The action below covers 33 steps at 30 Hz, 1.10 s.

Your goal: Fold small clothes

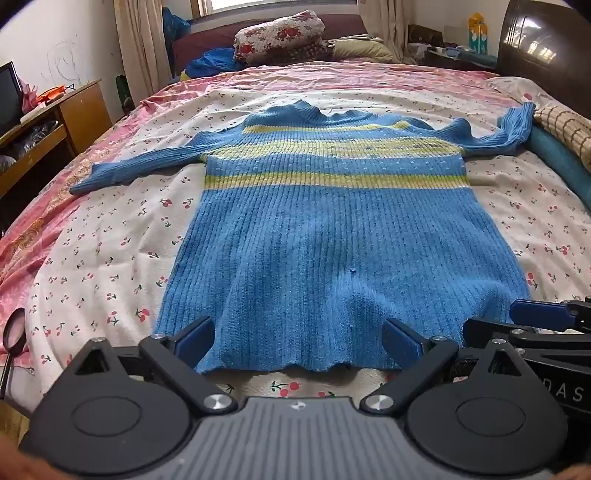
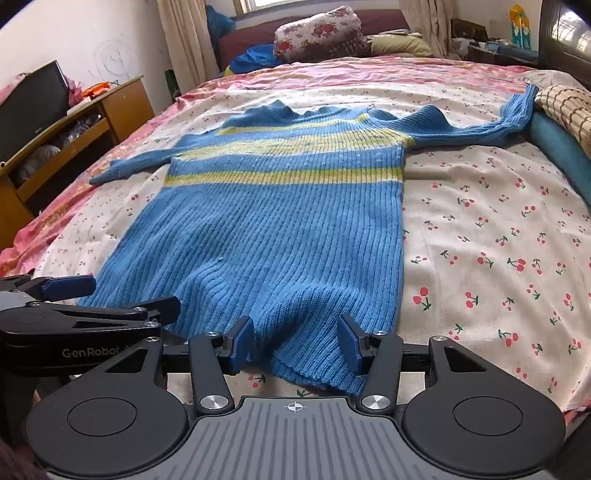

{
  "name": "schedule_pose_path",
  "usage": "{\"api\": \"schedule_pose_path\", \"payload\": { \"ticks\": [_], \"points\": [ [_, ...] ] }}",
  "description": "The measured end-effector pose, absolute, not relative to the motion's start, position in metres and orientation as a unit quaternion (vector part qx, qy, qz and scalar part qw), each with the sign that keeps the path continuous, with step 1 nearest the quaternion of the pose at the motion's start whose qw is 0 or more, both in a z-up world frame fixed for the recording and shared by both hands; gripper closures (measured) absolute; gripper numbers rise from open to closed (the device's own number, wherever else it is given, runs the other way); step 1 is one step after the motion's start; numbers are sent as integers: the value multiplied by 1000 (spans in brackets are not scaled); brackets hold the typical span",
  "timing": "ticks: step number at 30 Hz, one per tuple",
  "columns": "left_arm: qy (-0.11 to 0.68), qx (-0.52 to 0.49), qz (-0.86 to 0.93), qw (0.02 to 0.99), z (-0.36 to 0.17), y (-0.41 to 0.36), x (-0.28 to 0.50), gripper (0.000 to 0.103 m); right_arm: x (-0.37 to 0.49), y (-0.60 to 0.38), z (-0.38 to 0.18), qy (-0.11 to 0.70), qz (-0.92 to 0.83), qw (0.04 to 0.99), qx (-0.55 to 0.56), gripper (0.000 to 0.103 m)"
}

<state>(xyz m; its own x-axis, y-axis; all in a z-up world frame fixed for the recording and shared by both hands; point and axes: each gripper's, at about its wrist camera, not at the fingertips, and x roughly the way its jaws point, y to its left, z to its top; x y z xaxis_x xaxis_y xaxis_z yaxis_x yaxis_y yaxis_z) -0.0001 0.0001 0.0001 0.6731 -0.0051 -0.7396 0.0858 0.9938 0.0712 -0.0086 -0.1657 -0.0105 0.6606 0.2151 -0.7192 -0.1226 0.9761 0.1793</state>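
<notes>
Zero folds so far, sweater [image 1: 325,236] lying flat on the bed [image 1: 110,236].
Both sleeves out; left gripper [image 1: 299,341] and right gripper [image 2: 295,343] open over the hem, gripping nothing.

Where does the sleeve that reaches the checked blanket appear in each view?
Left wrist view: the sleeve lies at the upper right, its cuff beside the checked blanket.
Right wrist view: the same sleeve is at the upper right, again ending at the checked blanket.
Shared landmark: the floral rolled quilt at the far end of the bed.
</notes>
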Motion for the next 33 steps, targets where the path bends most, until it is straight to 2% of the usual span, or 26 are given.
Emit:
{"api": "schedule_pose_path", "payload": {
  "ticks": [33],
  "points": [
    [376,84,-9,923,1,-4,-6,1,-10,-160,-14,403,91,910,44,52]
  ]
}}
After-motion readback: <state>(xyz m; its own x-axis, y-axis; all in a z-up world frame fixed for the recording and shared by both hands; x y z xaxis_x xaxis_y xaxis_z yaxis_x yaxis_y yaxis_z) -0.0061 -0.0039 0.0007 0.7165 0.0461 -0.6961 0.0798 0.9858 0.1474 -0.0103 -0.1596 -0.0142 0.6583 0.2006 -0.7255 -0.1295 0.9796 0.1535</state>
